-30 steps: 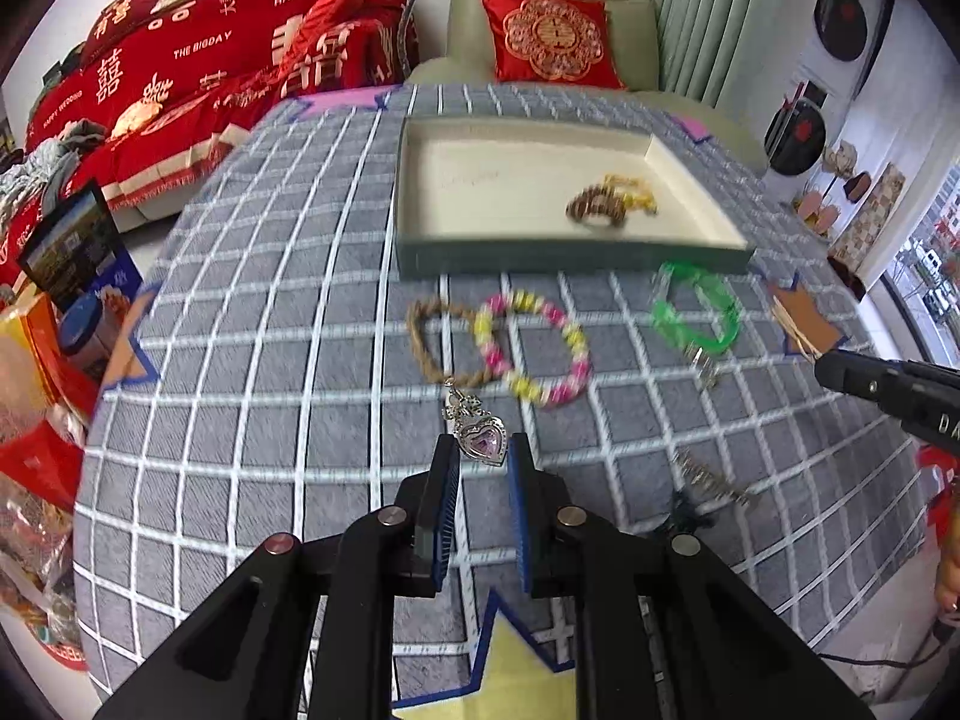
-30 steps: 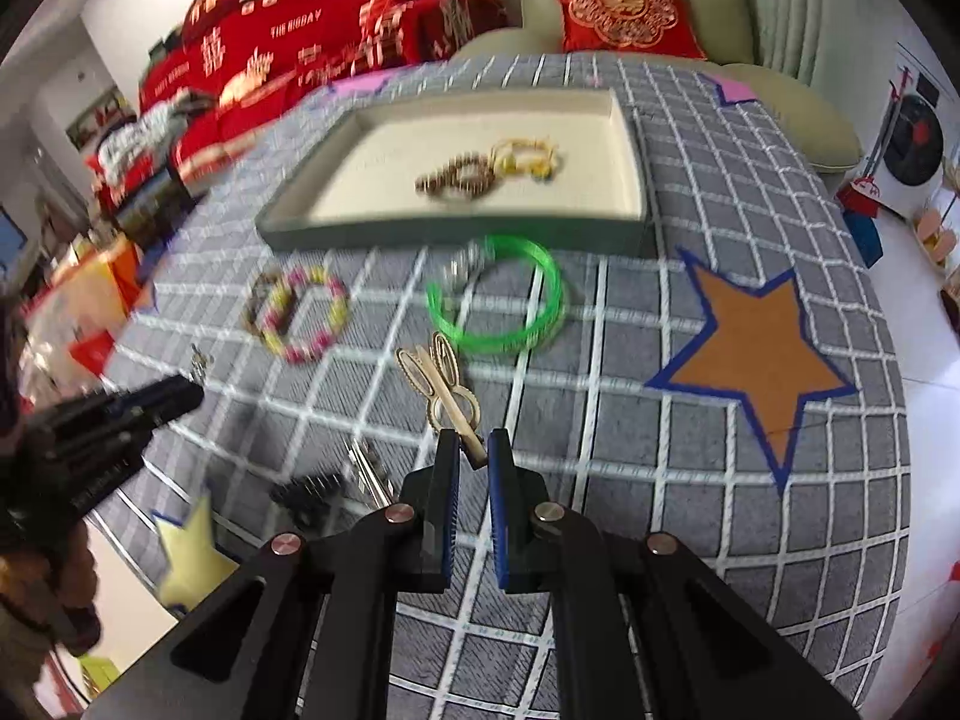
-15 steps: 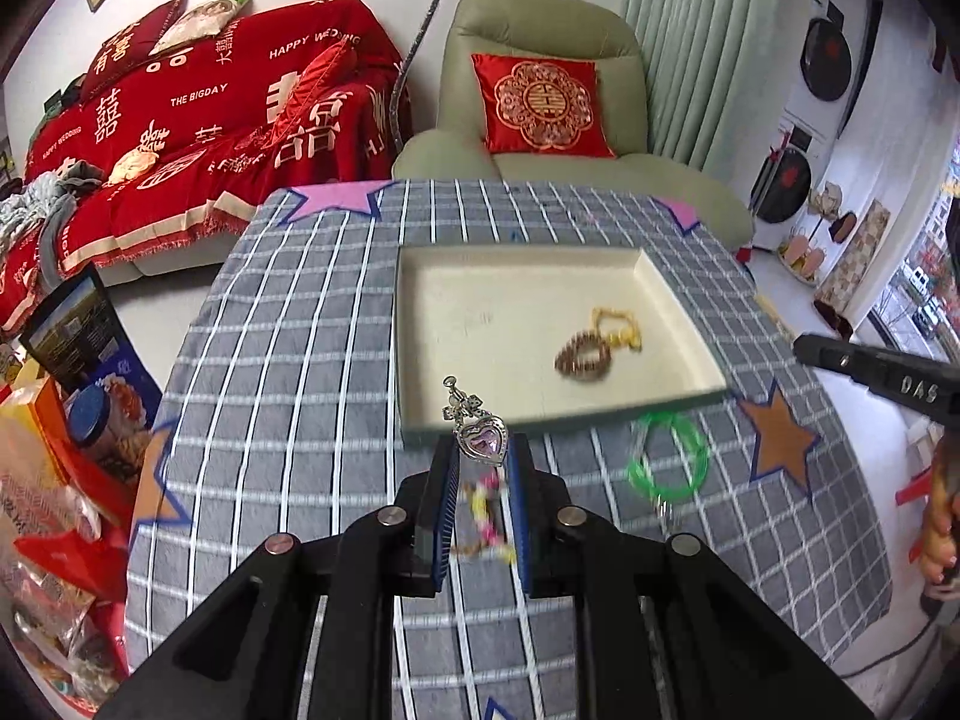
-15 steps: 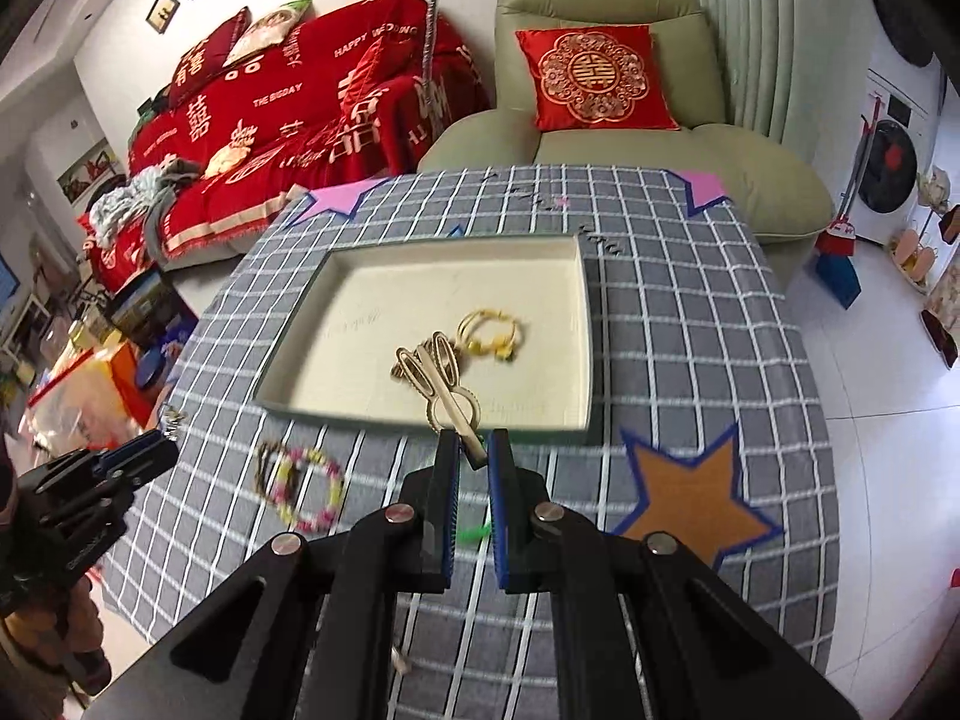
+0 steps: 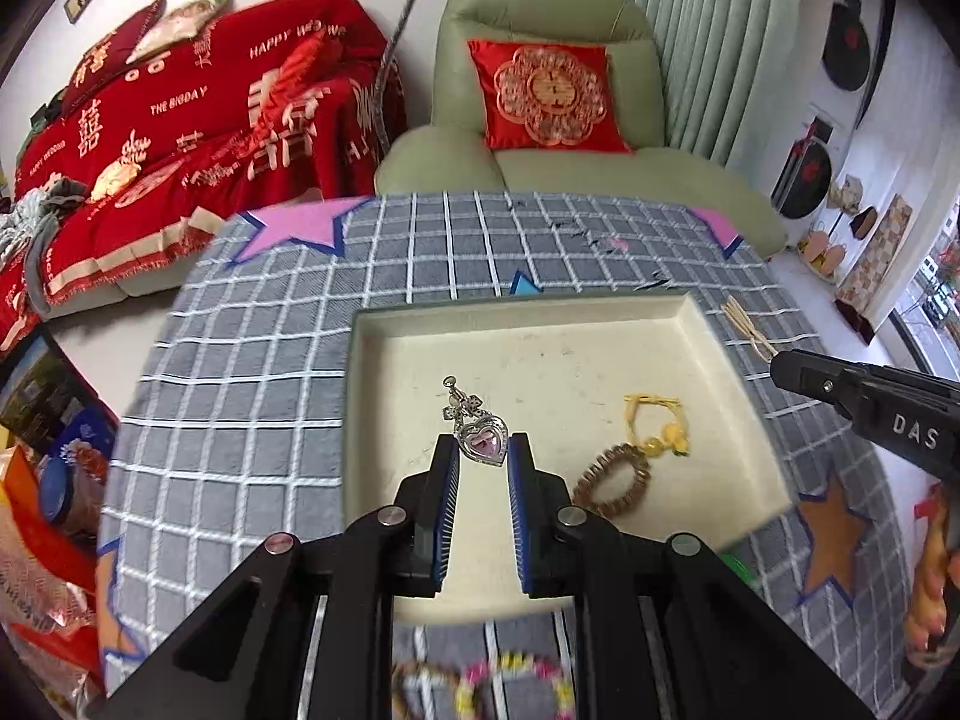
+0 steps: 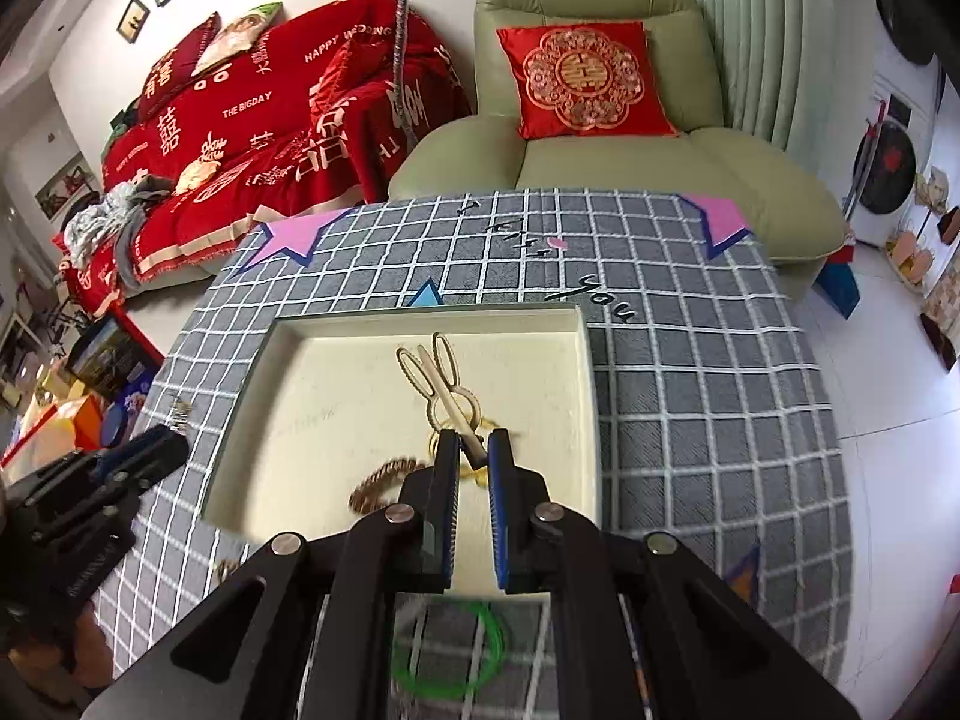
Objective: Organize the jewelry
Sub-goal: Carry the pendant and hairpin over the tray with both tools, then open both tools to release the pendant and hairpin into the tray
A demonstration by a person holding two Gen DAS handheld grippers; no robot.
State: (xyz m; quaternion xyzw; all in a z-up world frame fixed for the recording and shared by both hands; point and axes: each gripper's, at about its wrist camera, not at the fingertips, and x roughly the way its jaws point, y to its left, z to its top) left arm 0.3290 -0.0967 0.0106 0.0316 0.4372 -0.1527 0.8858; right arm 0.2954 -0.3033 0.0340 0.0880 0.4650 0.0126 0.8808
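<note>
Two bracelets [image 5: 612,474] in tray [image 5: 684,315]

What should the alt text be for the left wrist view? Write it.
The left gripper holds a heart-shaped pendant above a cream tray on a grey checked cloth. The tray holds a brown bead bracelet and a yellow bracelet.

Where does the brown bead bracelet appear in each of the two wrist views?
Left wrist view: the brown bead bracelet lies in the tray, right of centre, just right of the left gripper.
Right wrist view: it shows blurred, below centre, just left of the right gripper.
Shared landmark: the tray.
</note>
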